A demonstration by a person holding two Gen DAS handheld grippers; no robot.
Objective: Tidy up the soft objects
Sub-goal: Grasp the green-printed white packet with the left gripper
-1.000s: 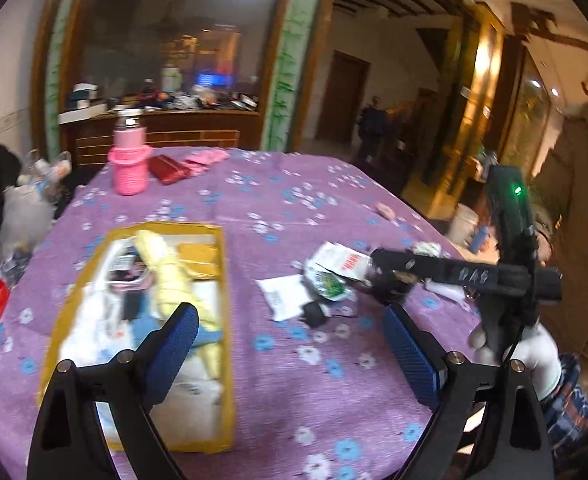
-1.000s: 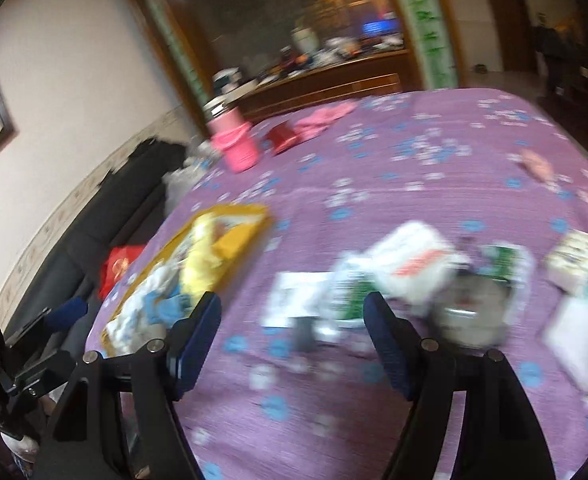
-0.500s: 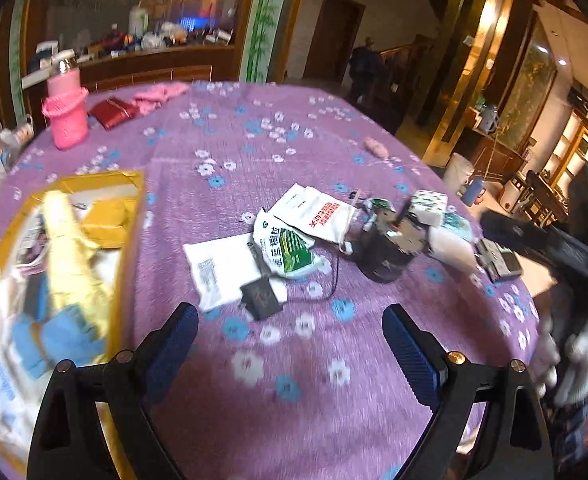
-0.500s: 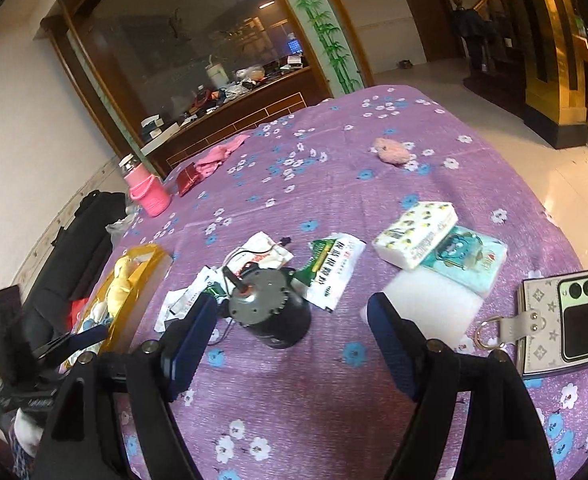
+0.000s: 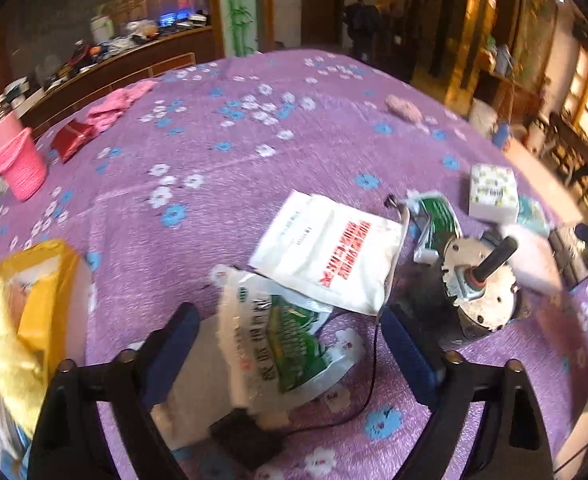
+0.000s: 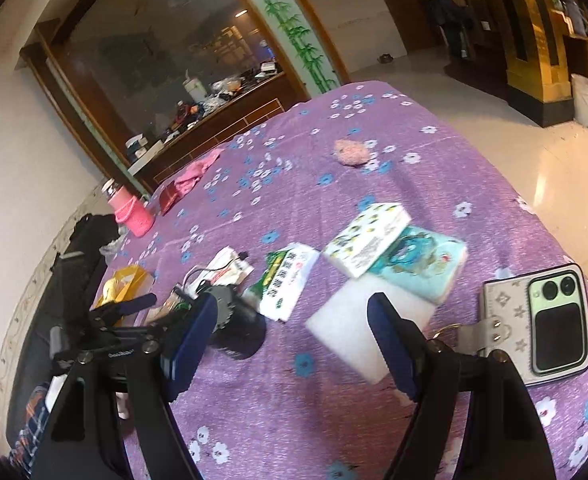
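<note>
We see our left gripper (image 5: 290, 344) with its blue-padded fingers spread wide and nothing between them; it hangs just above a green-and-clear plastic packet (image 5: 282, 344) lying on the purple flowered tablecloth (image 5: 222, 184). Taking the grey motor (image 5: 477, 292) as our landmark: the packet sits just left of it, and a white pouch with red lettering (image 5: 329, 252) lies beside the motor on its far left, its lower edge overlapping the packet. A thin black wire (image 5: 373, 364) runs from near the motor down past the packet. Well left of the motor, at the cloth's edge, a yellow tray (image 5: 54, 264) holds a yellow cloth (image 5: 10, 344). Far beyond the motor, a pink fluffy lump (image 5: 403, 107) rests alone on the cloth.

Our right gripper (image 6: 294, 332) also stands wide apart and holds nothing. It hovers over a white foam block (image 6: 349, 328) lying just right of the motor (image 6: 234, 328). Behind the block, a patterned white tissue pack (image 6: 367, 238) rests partly on a teal tissue pack (image 6: 421, 264). A green-and-white sachet (image 6: 286, 280) lies just behind the motor. Well right of the motor, past the foam block, lies a phone in a white case (image 6: 541, 320). A pink bottle (image 6: 130, 212) stands far behind the motor, to its left, near the cloth's edge
</note>
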